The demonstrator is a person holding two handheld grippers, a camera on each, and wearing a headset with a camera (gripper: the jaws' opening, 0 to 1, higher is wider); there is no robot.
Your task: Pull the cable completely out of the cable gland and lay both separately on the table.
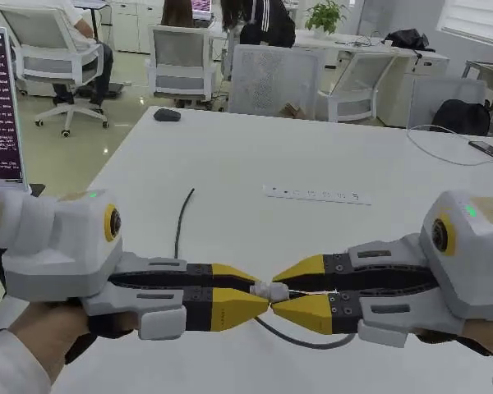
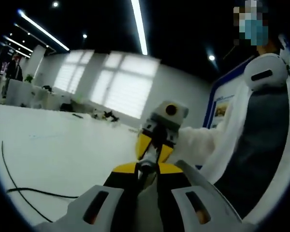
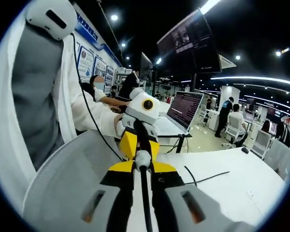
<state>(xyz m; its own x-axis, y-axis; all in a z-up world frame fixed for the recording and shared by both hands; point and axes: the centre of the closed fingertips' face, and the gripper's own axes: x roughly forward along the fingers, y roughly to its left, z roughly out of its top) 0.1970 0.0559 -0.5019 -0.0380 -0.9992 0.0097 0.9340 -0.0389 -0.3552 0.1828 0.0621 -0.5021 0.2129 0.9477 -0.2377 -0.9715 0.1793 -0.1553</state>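
Right now both grippers meet tip to tip just above the near edge of the table point(image 1: 378, 164). The left gripper point(image 1: 259, 294) has its jaws closed on the small white cable gland point(image 1: 269, 290), which hangs in the air between the two sets of yellow tips. The right gripper point(image 1: 279, 293) is clamped on the black cable point(image 1: 179, 230) just beside the gland. In the right gripper view the cable runs along between that gripper's own jaws and up to the gland.

The cable is not yet out, as far as I can judge. Its slack curves under the right gripper near the table's front edge. Another stretch passes behind the left gripper and ends loose on the tabletop, toward the left edge. A white power strip point(image 1: 316, 194) lies further back, well apart from the work.

Several things could go wrong from here:
- The gland is small and looks smooth, so it could twist or slip out of the left grip if the pull is not in line with its bore.
- If the seal holds tightly, the cable may slide through the right jaws instead of through the gland.
- If the cable lets go suddenly, the hands would jerk apart (so close to the near edge, too) and either part could drop off the table.
- The slack loop underneath could catch on a gripper body as the two move apart.
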